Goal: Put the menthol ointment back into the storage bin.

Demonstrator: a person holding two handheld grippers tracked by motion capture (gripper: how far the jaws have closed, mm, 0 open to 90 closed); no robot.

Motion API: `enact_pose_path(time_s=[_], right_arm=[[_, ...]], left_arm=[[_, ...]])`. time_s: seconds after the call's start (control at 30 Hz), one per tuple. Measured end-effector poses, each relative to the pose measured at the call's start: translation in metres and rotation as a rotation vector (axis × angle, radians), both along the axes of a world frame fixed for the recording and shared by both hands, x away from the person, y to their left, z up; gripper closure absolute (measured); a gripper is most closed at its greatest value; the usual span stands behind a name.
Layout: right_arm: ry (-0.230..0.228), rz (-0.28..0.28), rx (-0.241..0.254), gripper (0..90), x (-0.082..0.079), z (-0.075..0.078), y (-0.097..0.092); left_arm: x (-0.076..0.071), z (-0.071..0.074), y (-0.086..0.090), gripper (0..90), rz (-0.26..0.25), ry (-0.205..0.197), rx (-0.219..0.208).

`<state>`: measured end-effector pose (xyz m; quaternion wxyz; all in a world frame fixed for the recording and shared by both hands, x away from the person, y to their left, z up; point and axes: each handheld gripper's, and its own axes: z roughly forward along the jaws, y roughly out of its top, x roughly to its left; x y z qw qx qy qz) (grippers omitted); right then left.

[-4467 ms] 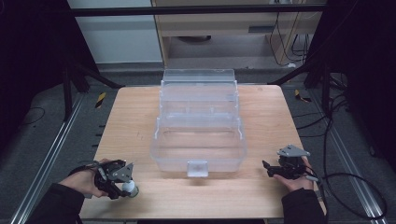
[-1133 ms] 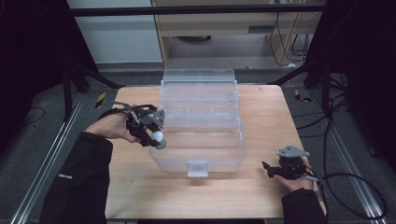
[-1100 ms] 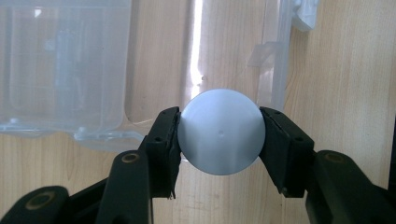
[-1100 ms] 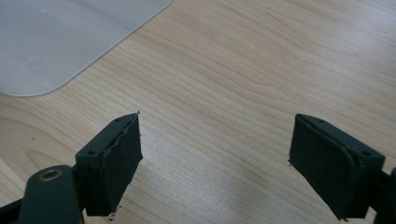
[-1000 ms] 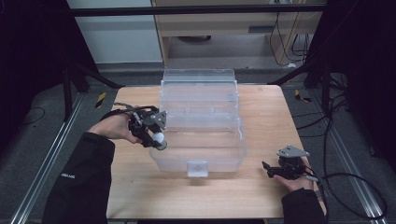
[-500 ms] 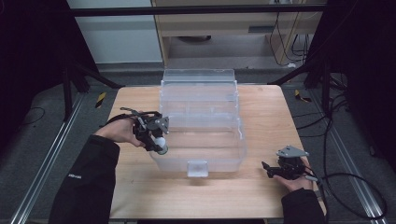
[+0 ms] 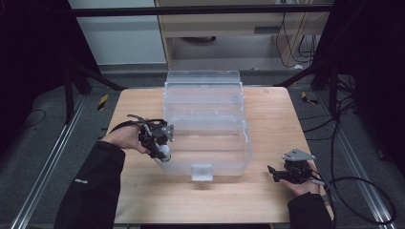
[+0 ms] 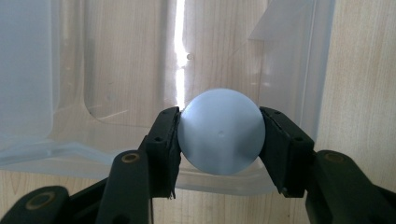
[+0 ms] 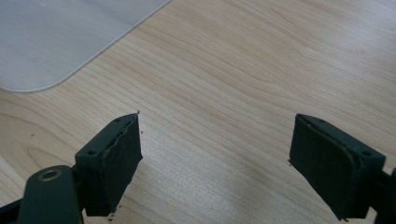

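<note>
Ball going into the bin

On the table (image 7: pixel 143 200), the clear bin (image 7: pixel 205 124) stands open; the left tongs (image 7: pixel 162 151) grip the pale ball (image 8: pixel 220 132) at its near-left corner. Next, probably: carry past the rim, release. Right tongs (image 7: pixel 273 172) rest open, empty.

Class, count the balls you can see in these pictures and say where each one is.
1. A pale blue ball is clamped in the left gripper, above the clear plastic box's near-left corner.
</note>
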<state>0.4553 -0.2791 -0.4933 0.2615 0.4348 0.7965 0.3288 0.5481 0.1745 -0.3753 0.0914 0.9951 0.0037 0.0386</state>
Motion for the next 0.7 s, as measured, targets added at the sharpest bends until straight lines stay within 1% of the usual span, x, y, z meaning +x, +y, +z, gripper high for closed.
enact_pose_path(time_s=[0.03,0.17,0.2,0.27,0.3,0.4,0.5,0.57,0.6,0.7], right_arm=[[0.002,-0.002,-0.001,16.7,0.000,0.000,0.000],[0.004,-0.002,0.001,16.5,0.000,0.000,0.000],[0.004,-0.002,0.001,16.5,0.000,0.000,0.000],[0.007,-0.001,0.001,16.5,0.000,0.000,0.001],[0.006,0.001,0.000,16.4,0.000,0.000,0.001],[0.006,0.003,-0.001,16.2,0.000,-0.001,0.001],[0.007,0.004,0.002,16.0,0.000,-0.001,0.001],[0.008,0.004,0.001,15.8,0.000,-0.001,0.001],[0.008,0.004,0.001,15.7,0.000,-0.001,0.001],[0.008,0.004,0.001,15.7,0.000,-0.001,0.001]], left_arm=[[0.000,-0.001,0.000,50.1,-0.005,-0.003,0.002],[0.000,-0.004,0.000,50.1,0.002,0.009,-0.008],[0.001,-0.004,0.000,50.1,-0.007,0.005,-0.007],[0.000,-0.006,0.000,50.1,0.003,0.016,-0.006],[0.001,-0.007,0.000,50.1,-0.007,0.010,-0.004],[0.000,-0.010,0.001,50.1,0.002,0.018,-0.003],[0.001,-0.012,0.002,50.0,-0.002,0.017,-0.001],[0.001,-0.013,0.002,50.0,-0.001,0.023,0.001],[0.001,-0.015,0.003,50.0,0.004,0.033,0.002],[0.001,-0.015,0.003,49.9,0.002,0.029,0.004]])
